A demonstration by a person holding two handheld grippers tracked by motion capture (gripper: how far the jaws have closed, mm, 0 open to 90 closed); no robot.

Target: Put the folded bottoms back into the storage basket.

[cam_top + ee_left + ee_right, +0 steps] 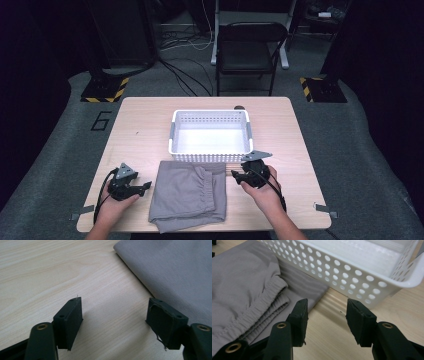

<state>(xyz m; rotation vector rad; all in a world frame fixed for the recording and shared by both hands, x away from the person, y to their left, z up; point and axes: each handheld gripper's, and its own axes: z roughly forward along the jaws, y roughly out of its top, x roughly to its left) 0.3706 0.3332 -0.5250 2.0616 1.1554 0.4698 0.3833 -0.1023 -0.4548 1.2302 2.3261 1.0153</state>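
Shorts (pixel 189 196), folded grey, are lying on the table (pixel 145 120) just in front of the white basket (pixel 210 156), between my two grippers. I am holding my left gripper (pixel 113 315) unclenched over bare wood beside the cloth's left edge, and my right gripper (pixel 327 315) unclenched near the waistband corner, gripping nothing. I am judging it best to pinch all layers at both edges together, lifting evenly so the fold keeps.
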